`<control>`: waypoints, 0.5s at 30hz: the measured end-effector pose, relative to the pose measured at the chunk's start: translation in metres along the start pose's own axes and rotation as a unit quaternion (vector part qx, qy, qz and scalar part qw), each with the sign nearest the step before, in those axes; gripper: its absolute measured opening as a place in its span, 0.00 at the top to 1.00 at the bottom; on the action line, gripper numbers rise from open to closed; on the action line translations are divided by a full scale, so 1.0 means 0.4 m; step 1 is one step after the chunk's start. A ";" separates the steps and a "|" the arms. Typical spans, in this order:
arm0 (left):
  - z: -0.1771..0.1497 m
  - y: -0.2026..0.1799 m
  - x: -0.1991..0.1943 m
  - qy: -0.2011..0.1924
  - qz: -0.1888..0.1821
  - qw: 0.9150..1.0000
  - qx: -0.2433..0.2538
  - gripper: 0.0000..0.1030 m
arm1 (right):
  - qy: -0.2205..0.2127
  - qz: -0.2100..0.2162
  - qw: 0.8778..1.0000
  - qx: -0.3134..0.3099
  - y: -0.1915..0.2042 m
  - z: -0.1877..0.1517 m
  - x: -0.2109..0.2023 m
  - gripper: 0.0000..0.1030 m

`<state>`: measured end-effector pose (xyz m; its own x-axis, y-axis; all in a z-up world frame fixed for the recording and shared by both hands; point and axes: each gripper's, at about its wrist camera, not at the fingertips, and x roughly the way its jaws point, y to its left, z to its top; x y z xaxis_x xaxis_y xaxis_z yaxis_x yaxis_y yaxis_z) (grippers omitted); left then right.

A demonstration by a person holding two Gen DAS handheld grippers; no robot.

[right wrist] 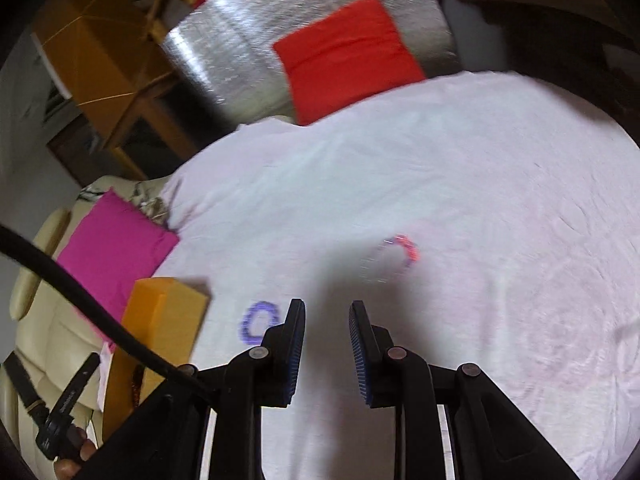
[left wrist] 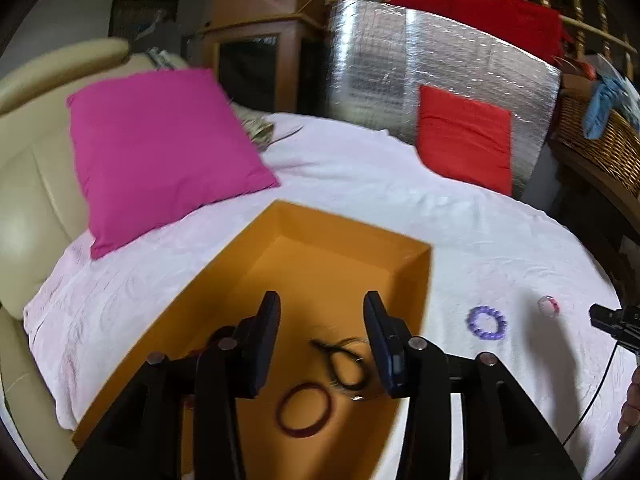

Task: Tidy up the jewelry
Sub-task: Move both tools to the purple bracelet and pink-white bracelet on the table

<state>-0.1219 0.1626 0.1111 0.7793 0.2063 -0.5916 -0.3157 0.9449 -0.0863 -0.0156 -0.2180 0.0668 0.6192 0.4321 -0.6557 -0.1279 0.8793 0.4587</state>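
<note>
Left claw (left wrist: 322, 304) parted above orange box (left wrist: 256, 264)

Orange box (left wrist: 344, 256): matt card, smooth inner walls. Bed cover (left wrist: 400, 184): white cloth, faintly embossed, creased. Pink cushion (left wrist: 160, 152) and red cushion (left wrist: 464, 140): plain matt fabric. Panel (left wrist: 380, 60) behind the red cushion: shiny silver foil, quilted. Sofa (left wrist: 28, 160): cream, smooth, slight sheen, leather-like. Basket (left wrist: 600, 148): woven wicker. Red bangle (left wrist: 304, 410): glossy. Purple bracelet (left wrist: 486, 322): beaded.

A white cloth-covered surface (left wrist: 360, 184) bears an orange box (left wrist: 344, 248), purple bracelet (left wrist: 486, 322), beaded bracelet (left wrist: 548, 305), two cushions.
</note>
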 end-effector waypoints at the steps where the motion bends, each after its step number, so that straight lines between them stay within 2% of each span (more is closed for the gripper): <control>1: 0.002 -0.012 0.000 -0.002 0.000 1.000 0.003 0.53 | 0.003 -0.001 1.000 0.007 -0.017 -0.001 -0.001 0.76; 5: 0.006 -0.072 0.008 -0.012 0.006 1.000 0.014 0.50 | 0.025 -0.005 1.000 -0.010 -0.026 0.003 0.016 0.76; 11: -0.012 -0.191 0.023 -0.003 -0.033 0.998 0.061 0.50 | 0.004 -0.017 1.000 -0.001 -0.061 0.017 -0.001 0.76; 15: -0.029 -0.272 0.037 0.009 -0.059 0.994 0.091 0.47 | 0.009 -0.030 0.999 0.021 -0.108 0.027 0.034 0.76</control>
<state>-0.0822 0.0600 0.1026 0.7945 0.0886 -0.6008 -0.1181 0.9929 -0.0099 0.0066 -0.2526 0.0446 0.6115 0.3819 -0.6930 -0.0581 0.8951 0.4420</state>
